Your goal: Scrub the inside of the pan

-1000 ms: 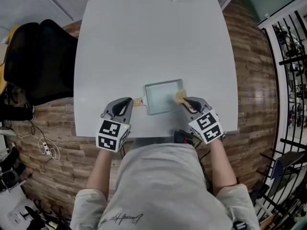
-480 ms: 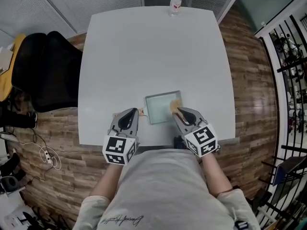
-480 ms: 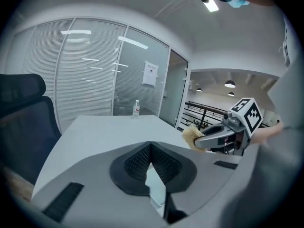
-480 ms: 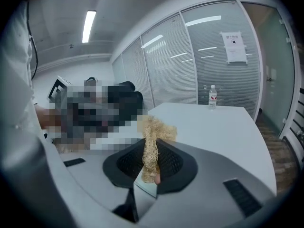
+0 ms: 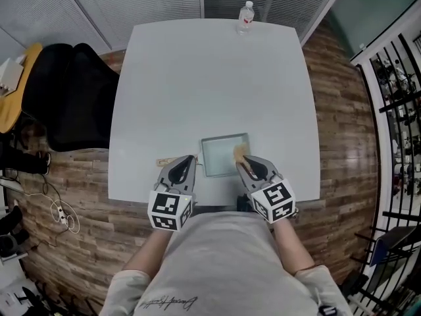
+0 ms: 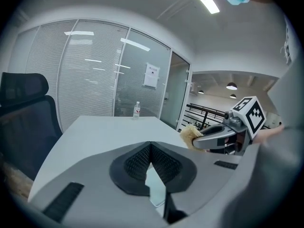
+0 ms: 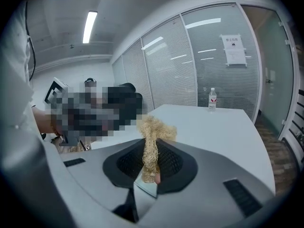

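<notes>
A shallow rectangular grey pan (image 5: 222, 151) lies near the white table's front edge, its wooden handle (image 5: 166, 161) pointing left. My left gripper (image 5: 187, 161) hovers over the handle's root. Its jaws are shut with nothing between them, and a sliver of the pan (image 6: 156, 189) shows below my left gripper (image 6: 151, 151). My right gripper (image 5: 241, 162) is shut on a tan fibre scrubber (image 5: 239, 153) at the pan's right side. The scrubber (image 7: 153, 129) sticks up out of my right gripper (image 7: 152, 160), and its tuft (image 6: 191, 134) also shows in the left gripper view.
A water bottle (image 5: 245, 14) stands at the table's far edge. The white table (image 5: 197, 78) spreads wide beyond the pan. A black office chair (image 5: 72, 97) stands on the left. Railings (image 5: 398, 97) run along the right over the wooden floor.
Both grippers have drawn back toward the person and risen. The scrubber has come up off the pan's inside, and the handle now shows left of the left gripper. The head view has shifted.
</notes>
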`<action>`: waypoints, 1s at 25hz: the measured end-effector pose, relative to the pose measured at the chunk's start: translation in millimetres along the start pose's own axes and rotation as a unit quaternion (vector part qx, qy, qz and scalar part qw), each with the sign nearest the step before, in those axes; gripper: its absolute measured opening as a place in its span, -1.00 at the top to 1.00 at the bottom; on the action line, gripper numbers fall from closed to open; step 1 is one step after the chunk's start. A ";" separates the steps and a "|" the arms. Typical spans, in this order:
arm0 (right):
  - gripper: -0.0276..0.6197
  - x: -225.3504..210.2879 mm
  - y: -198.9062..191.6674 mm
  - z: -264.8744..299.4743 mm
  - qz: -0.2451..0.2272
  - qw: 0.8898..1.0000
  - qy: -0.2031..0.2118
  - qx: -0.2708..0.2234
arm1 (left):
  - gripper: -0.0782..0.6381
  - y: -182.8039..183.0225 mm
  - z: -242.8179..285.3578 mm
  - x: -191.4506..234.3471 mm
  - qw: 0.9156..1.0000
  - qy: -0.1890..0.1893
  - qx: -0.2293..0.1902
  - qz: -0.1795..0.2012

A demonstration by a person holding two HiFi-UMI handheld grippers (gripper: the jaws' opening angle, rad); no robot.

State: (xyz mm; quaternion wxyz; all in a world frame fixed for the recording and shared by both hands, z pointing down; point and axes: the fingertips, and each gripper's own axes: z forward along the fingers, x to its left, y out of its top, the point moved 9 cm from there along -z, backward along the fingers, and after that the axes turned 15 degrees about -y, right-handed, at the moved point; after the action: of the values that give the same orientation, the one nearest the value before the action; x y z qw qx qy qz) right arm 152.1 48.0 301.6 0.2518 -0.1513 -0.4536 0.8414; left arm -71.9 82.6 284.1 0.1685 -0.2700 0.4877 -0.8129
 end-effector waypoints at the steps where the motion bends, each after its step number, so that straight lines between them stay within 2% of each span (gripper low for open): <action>1: 0.71 0.4 0.0 -0.1 0.000 1.000 0.000 0.000 | 0.76 -0.7 -1.4 0.9 1.000 0.001 0.001 0.000; 15: 0.71 2.4 -1.8 -1.4 0.002 1.000 0.001 -0.001 | 0.76 -5.0 -6.4 -0.6 1.000 -0.008 0.002 -0.006; 25: 0.71 0.2 -6.5 -5.9 0.010 1.000 -0.007 -0.003 | 0.76 -1.1 -4.4 -6.4 1.000 -0.018 -0.004 0.006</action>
State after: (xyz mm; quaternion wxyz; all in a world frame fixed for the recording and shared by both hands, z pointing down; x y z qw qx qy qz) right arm 156.6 55.2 303.9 0.2401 -0.1510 -0.4565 0.8433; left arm -69.5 89.6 281.7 0.1806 -0.2825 0.4897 -0.8049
